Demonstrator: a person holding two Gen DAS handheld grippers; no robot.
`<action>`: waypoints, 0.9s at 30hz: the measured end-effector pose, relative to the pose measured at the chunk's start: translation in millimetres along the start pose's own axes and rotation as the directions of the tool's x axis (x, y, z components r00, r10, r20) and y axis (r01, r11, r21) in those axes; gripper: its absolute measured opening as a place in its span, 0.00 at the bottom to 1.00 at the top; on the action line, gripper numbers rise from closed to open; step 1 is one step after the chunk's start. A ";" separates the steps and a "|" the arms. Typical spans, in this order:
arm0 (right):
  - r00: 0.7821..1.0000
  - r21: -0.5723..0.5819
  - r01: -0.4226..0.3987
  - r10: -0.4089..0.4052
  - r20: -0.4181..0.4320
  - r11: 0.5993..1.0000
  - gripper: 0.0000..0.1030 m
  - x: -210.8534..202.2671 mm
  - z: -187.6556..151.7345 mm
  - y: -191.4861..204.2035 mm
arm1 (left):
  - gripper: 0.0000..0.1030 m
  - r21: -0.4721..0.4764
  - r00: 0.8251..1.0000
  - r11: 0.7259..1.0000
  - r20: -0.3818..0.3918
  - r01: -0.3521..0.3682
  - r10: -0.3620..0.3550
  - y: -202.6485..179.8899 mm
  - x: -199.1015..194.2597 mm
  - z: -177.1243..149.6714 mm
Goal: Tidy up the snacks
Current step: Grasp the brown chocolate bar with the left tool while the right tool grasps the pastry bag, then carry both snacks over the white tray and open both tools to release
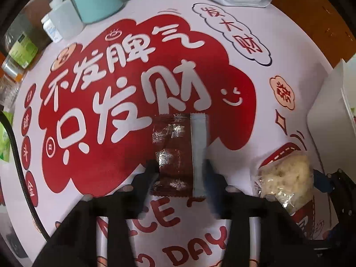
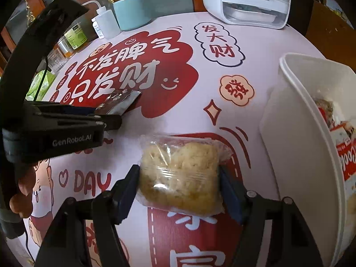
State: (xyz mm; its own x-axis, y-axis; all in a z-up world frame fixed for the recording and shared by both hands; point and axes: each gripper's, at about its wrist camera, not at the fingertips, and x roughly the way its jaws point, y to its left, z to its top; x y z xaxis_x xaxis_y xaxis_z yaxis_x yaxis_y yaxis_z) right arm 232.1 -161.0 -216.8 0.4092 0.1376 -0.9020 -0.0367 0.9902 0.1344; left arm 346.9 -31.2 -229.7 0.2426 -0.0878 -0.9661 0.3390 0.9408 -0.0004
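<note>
A dark red snack packet with silver snowflakes (image 1: pixel 172 153) and a pale blue edge lies on the table; my left gripper (image 1: pixel 181 170) is shut on its near half. The packet also shows in the right wrist view (image 2: pixel 119 102) in front of the left gripper's body (image 2: pixel 66 131). A clear-wrapped pale rice cake (image 2: pixel 180 175) sits between the blue pads of my right gripper (image 2: pixel 179 181), which is shut on it; it also shows in the left wrist view (image 1: pixel 287 180). A white bin (image 2: pixel 300 155) holding other snacks stands on the right.
The table carries a red and white printed cloth (image 1: pixel 133 66). At the back stand a teal canister (image 2: pixel 131 11), a white squeeze bottle (image 2: pixel 106 22), a green-labelled jar (image 2: pixel 75 36) and a white appliance (image 2: pixel 247 0). Green packets (image 2: pixel 40 86) lie at the left edge.
</note>
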 end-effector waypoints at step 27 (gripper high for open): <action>0.968 0.083 -0.017 -0.005 0.253 0.996 0.67 -186.6 -76.4 -42.1 | 0.35 0.149 0.990 0.985 0.093 0.092 -0.106 -82.8 -159.6 -122.8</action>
State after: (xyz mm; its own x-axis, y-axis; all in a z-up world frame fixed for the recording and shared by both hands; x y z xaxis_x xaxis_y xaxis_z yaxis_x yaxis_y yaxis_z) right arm 87.6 -226.6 -85.5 0.6266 0.1230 -0.7696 0.0325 0.9825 0.1835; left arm 168.5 -54.8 -107.1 0.2888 -0.2172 -0.9324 0.4910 0.8697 -0.0505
